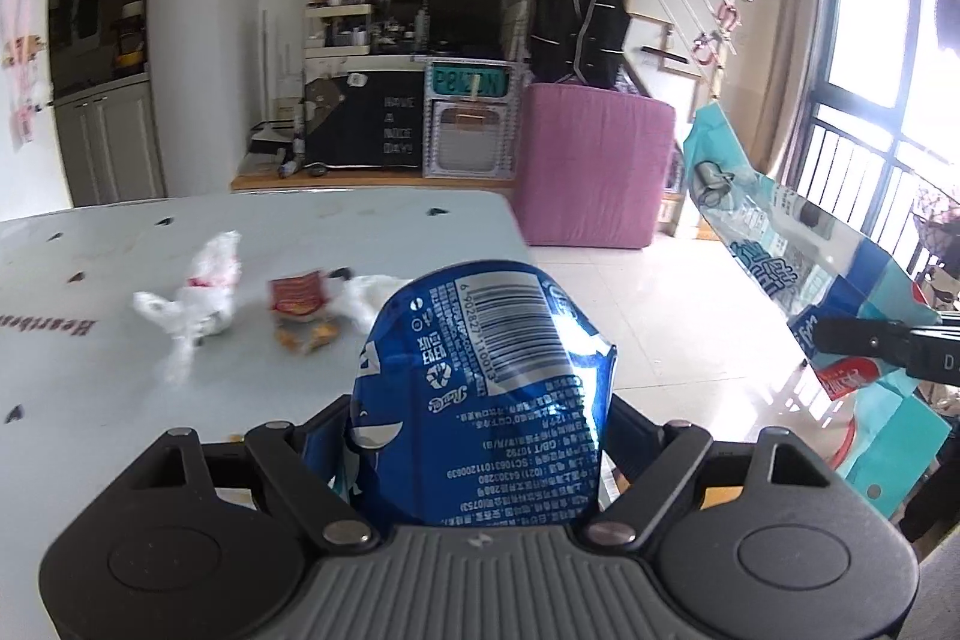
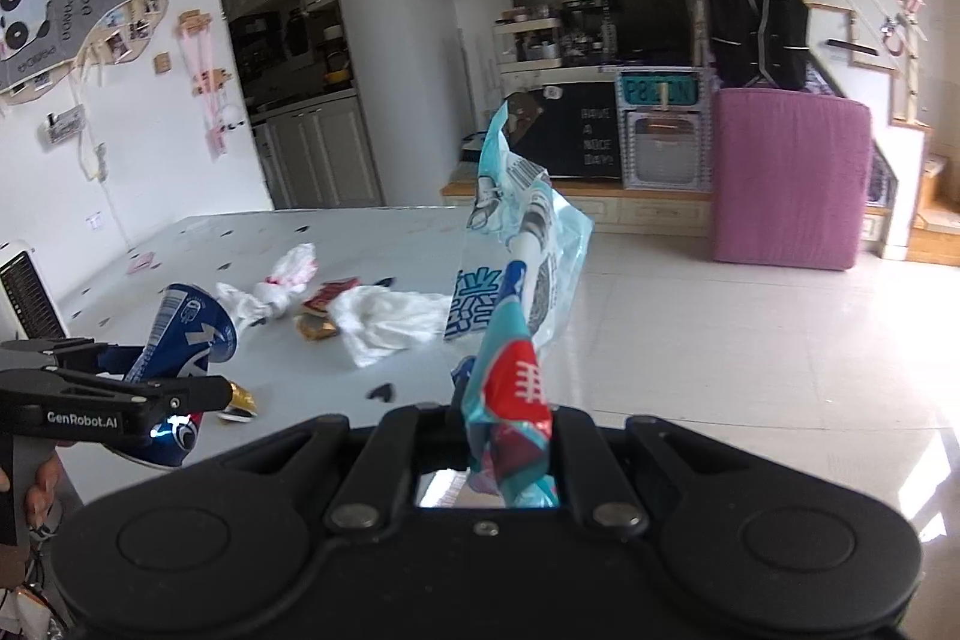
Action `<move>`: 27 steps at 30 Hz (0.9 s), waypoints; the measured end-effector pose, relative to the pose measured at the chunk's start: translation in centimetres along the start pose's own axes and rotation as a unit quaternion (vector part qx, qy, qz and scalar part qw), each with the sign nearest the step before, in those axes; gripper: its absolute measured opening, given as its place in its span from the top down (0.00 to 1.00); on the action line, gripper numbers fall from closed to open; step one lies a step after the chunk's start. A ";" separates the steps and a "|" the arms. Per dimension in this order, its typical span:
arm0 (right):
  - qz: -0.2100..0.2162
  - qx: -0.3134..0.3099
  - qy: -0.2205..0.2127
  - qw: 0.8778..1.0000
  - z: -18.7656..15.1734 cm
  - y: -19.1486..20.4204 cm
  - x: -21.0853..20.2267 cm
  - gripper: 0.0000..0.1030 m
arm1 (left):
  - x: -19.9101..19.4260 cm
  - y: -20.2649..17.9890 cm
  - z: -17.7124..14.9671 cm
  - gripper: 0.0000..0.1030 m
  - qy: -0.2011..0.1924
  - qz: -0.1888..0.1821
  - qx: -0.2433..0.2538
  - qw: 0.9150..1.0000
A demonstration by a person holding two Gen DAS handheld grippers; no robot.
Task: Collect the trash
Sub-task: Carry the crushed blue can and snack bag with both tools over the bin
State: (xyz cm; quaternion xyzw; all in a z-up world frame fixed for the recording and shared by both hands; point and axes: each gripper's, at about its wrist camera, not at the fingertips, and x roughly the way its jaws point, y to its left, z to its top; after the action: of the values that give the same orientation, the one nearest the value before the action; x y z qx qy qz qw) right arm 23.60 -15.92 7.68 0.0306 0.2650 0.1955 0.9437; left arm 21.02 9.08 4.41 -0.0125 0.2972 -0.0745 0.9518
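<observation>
My left gripper is shut on a crushed blue drink can, held upright above the near edge of the white table. The right wrist view shows that gripper and the can at the left. A long teal plastic wrapper stands up from my right gripper, which is shut on its lower end. In the left wrist view the wrapper hangs at the right over the floor, with the right gripper at its base. On the table lie a knotted white bag, a red packet and crumpled white plastic.
A gold wrapper lies by the red packet. A pink padded block stands on the tiled floor beyond the table's right edge. A low cabinet lines the back wall. A hand holds the left gripper's handle.
</observation>
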 end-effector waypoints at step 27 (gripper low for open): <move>-0.094 0.091 0.033 0.991 -7.0 -16.8 -5.5 0.92 | 11.0 -17.3 -1.8 0.18 0.061 -0.092 0.046 0.993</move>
State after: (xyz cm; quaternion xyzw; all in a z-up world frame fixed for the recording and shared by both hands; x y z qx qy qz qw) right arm 21.70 -33.86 1.65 0.0850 0.3147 0.0819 0.9418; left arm 26.61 -9.64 -2.06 0.0087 0.3482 -0.1762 0.9207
